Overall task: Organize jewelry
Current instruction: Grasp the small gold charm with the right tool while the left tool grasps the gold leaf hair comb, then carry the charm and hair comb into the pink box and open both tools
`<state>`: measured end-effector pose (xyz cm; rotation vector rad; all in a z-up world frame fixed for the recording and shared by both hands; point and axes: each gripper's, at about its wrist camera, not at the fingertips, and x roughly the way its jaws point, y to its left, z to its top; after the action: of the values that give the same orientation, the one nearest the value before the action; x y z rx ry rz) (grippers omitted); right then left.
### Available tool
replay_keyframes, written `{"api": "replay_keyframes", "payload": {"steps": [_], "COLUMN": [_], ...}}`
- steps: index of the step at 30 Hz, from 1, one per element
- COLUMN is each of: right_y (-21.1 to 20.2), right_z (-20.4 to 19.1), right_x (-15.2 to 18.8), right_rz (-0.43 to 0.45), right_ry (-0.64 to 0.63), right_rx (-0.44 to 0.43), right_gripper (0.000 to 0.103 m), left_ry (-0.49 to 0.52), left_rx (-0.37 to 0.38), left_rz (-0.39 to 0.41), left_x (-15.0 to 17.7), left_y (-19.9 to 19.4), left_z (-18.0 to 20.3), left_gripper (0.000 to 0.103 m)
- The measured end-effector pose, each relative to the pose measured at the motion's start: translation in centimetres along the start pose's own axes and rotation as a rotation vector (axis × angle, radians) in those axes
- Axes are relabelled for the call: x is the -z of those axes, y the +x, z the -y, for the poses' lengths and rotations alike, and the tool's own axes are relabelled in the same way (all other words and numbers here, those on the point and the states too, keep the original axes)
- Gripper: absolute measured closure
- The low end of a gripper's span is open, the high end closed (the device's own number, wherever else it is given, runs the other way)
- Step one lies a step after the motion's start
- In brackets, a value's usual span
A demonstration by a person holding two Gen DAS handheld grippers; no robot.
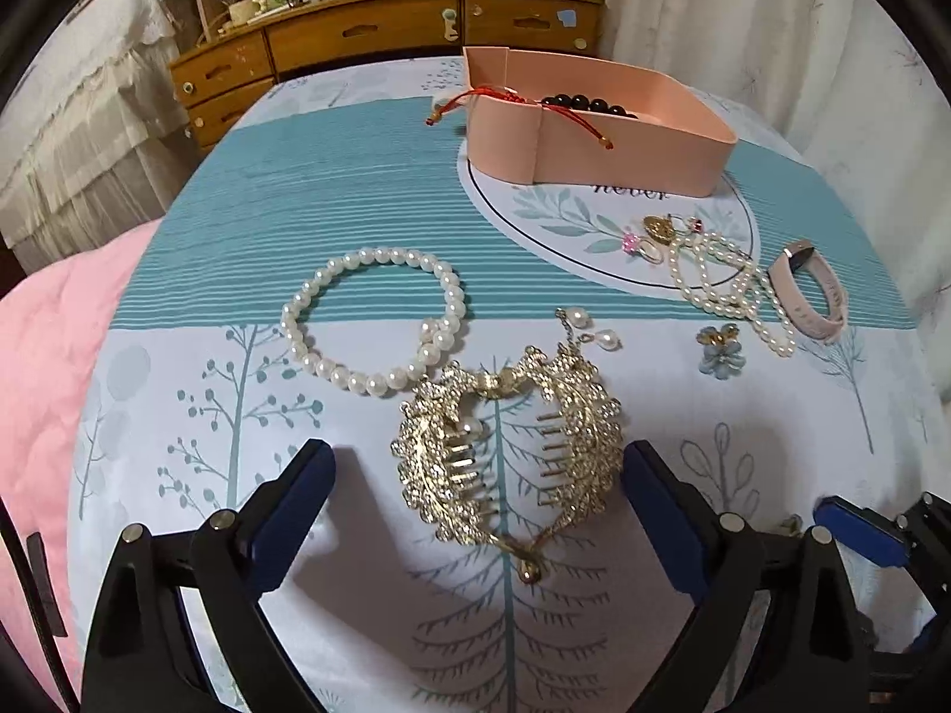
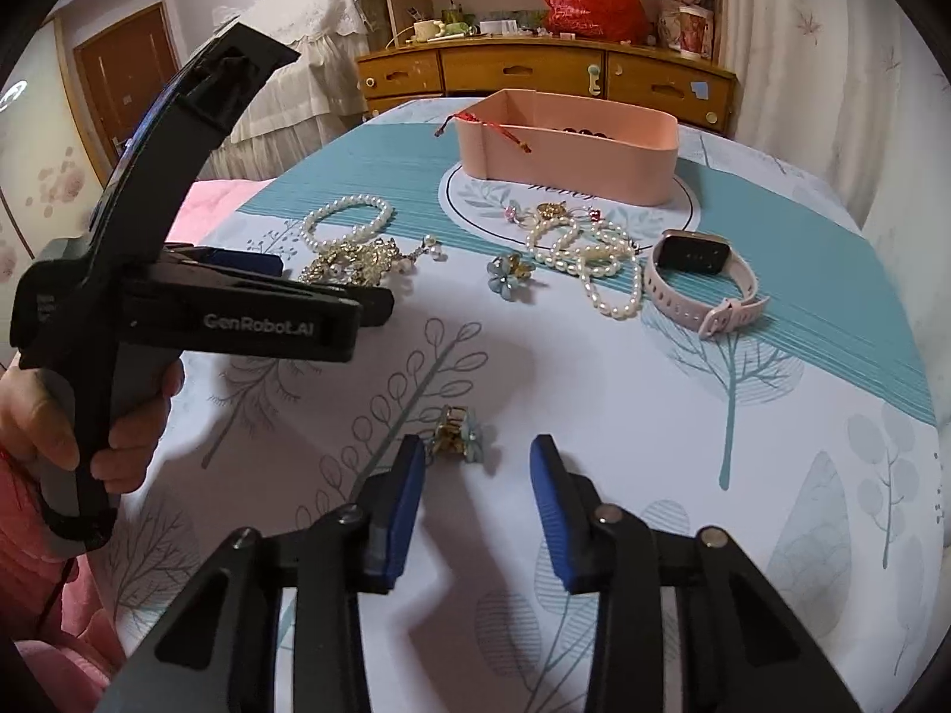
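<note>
A gold rhinestone hair claw [image 1: 505, 451] lies on the printed cloth between the open jaws of my left gripper [image 1: 475, 469], which touches nothing. A pearl bracelet [image 1: 374, 321] lies just beyond it. My right gripper [image 2: 478, 463] is open, with a small gold-and-blue flower clip [image 2: 460, 437] lying just ahead of its left finger [image 2: 407, 493]. The pink box [image 1: 600, 136] at the far side holds dark beads and a red cord bracelet [image 1: 475, 98]. The left gripper also shows in the right wrist view [image 2: 333, 291], beside the hair claw [image 2: 350, 264].
A pearl necklace [image 2: 588, 261], rings [image 1: 642, 243], a blue flower clip [image 2: 505, 276] and a pink smartwatch [image 2: 695, 279] lie at the right. A pink blanket [image 1: 53, 356] lies at the left. A wooden dresser [image 2: 535, 71] stands behind the table.
</note>
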<state>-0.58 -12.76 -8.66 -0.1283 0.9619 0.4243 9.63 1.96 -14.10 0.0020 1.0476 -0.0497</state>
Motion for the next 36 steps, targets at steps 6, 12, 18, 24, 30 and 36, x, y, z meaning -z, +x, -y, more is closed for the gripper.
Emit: {"api": "replay_keyframes", "payload": {"steps": [6, 12, 18, 24, 30, 36], "right_y": [0.1, 0.1, 0.1, 0.2, -0.3, -2.3], "right_z": [-0.8, -0.9, 0.2, 1.4, 1.4, 1.2], "right_x": [0.1, 0.1, 0.0, 0.0, -0.3, -1.7], "right_rz": [0.01, 0.016, 0.018, -0.002, -0.015, 0.008], "right_ry": [-0.055, -0.065, 0.028, 0.126, 0.168, 0.202], "right_rx": [0.037, 0.023, -0.041, -0.149, -0.208, -0.292], "right_gripper": [0.072, 0.085, 0.086, 0.086, 0.086, 0.086], "left_ry": [-0.006, -0.009, -0.004, -0.042, -0.041, -0.023], "left_rx": [-0.001, -0.002, 0.001, 0.066, 0.091, 0.117], "left_rz": [0.007, 0.039, 0.028, -0.01, -0.013, -0.007], "left_x": [0.0, 0.2, 0.1, 0.0, 0.0, -0.2], "left_y": [0.0, -0.6, -0.6, -1.0, -2.8, -6.3], "left_z": [0.0, -0.4, -0.6, -1.1, -1.3, -1.2], "left_gripper": [0.008, 0.03, 0.03, 0.03, 0.03, 0.03]}}
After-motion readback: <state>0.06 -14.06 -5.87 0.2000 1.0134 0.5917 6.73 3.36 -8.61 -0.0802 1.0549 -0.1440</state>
